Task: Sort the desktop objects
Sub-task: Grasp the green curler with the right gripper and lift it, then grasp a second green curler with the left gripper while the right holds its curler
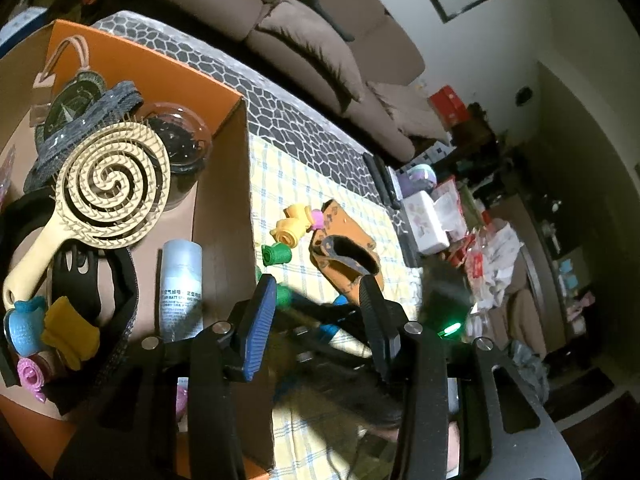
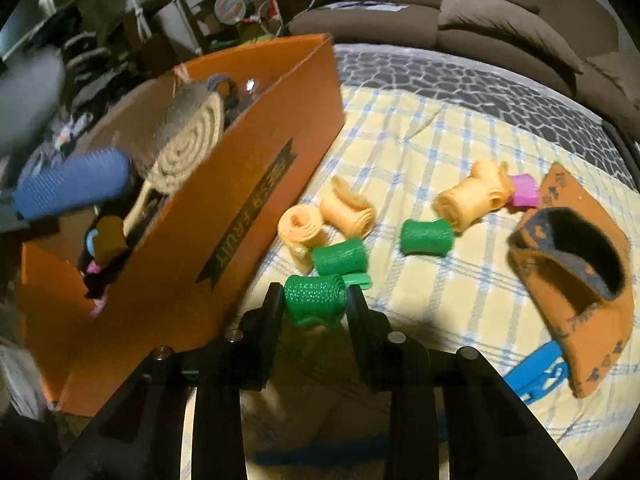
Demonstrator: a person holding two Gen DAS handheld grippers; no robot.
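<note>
Yellow-and-blue checked cloth (image 2: 420, 136) covers the near part of a table whose far edge shows a grey cobble-pattern cover (image 1: 280, 116), with a brown sofa (image 1: 320, 40) behind it. At the cloth's left edge stands an orange cardboard box (image 2: 256, 184) (its side reads "FRESH FRUIT").

Inside the box lie a cream spiral hairbrush (image 1: 108, 188), a clear domed container (image 1: 180, 140), a frosted spray bottle (image 1: 180, 288), a denim band (image 1: 92, 120), and small rolls in blue, mustard and pink near the box's front corner.

On the cloth beside the box sit loose hair rollers: two peach rollers (image 2: 328, 216) close to the box wall, a larger peach pair (image 2: 472, 196) further toward the far right with a pink roller (image 2: 522, 190) touching it, and two green rollers (image 2: 426, 236) between them. An orange patterned pouch (image 2: 576, 264) lies open near the cloth's right edge, a blue strip (image 2: 536, 372) partly under it.

The right gripper (image 2: 314, 300) is clamped on a green mesh roller (image 2: 314, 296), its two black fingers pressing either side, just beside the box's outer wall and low over the cloth.

The left gripper (image 1: 320, 304) hangs above the box's right wall with its jaws spread apart and nothing between them; one finger wears a blue ribbed pad (image 1: 260, 328).
</note>
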